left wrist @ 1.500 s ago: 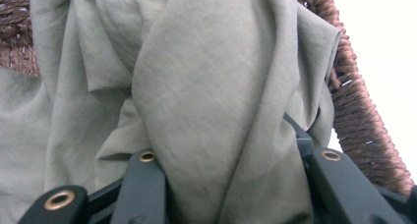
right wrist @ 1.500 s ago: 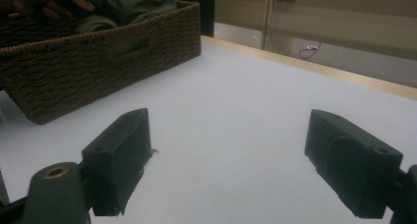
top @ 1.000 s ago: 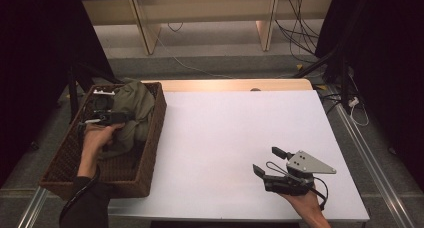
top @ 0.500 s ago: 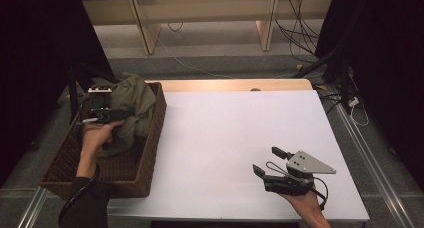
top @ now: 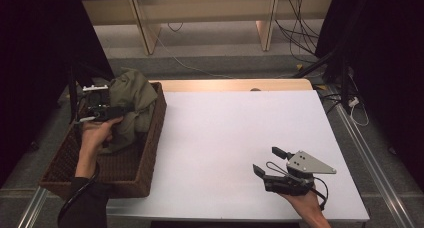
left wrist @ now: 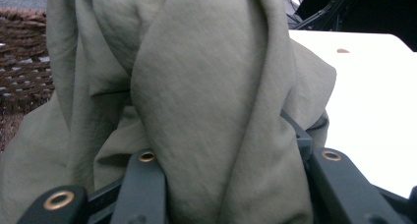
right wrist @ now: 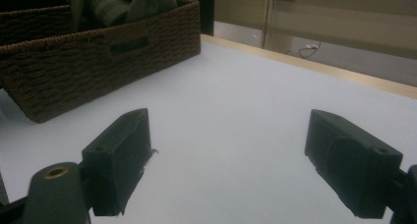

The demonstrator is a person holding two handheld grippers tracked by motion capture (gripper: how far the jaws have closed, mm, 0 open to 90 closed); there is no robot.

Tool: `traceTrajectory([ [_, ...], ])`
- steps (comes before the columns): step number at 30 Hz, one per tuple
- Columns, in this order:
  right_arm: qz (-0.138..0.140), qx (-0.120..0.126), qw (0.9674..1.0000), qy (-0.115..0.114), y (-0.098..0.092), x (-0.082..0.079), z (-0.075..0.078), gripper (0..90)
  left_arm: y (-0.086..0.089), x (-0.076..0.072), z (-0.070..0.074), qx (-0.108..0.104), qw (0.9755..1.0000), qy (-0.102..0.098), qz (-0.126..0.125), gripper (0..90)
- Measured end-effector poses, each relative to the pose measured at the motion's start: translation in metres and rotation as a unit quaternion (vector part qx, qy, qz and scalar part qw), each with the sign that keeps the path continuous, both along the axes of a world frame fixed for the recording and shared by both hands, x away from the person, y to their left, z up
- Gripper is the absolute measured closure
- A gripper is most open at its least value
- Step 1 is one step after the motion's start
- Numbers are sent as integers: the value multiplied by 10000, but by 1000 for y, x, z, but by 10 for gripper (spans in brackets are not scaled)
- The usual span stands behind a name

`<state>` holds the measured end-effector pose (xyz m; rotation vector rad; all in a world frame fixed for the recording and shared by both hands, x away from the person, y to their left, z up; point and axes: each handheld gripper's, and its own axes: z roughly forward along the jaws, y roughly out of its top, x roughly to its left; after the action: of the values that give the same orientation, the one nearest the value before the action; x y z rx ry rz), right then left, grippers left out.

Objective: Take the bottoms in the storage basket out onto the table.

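An olive green cloth point(top: 131, 95) is bunched at the far end of a brown wicker basket point(top: 150, 153) on the table's left. My left gripper point(top: 117, 112) is over the basket, shut on a thick fold of that cloth. In the left gripper view the cloth point(left wrist: 211, 96) bulges up between the jaws of the left gripper point(left wrist: 226, 150) and hides their tips. My right gripper point(top: 265, 159) rests near the table's front right, open with nothing between its fingers. In the right gripper view, the right gripper point(right wrist: 228, 135) faces the basket point(right wrist: 98, 57) and the cloth point(right wrist: 123, 0) across the table.
The white table top point(top: 225, 133) stretches between the basket and the right hand. A light wooden strip point(top: 235, 84) runs along the far edge. Behind it are furniture legs and cables on the floor point(top: 210, 53). Dark curtains stand on both sides.
The cloth bunch in the left gripper stands a little higher above the basket rim than before. The right gripper has kept still.
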<state>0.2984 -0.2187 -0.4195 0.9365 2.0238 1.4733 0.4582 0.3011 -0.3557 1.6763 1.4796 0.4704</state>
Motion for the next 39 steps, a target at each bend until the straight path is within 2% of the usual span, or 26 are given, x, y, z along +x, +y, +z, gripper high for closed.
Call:
traceTrajectory([
  [8,-3,4,10000,-2,0,0,0,186,-2,-1,3,-35,10000,-78,-46,585],
  [13,12,-23,10000,3,0,0,0,186,-2,-5,9,-178,9996,-208,-61,585],
  [27,14,-23,10000,4,0,-1,0,186,-5,-11,24,-359,9981,-470,-161,585],
  [39,5,-35,10000,6,0,-1,1,186,-13,-14,29,-510,9967,-544,-328,585],
])
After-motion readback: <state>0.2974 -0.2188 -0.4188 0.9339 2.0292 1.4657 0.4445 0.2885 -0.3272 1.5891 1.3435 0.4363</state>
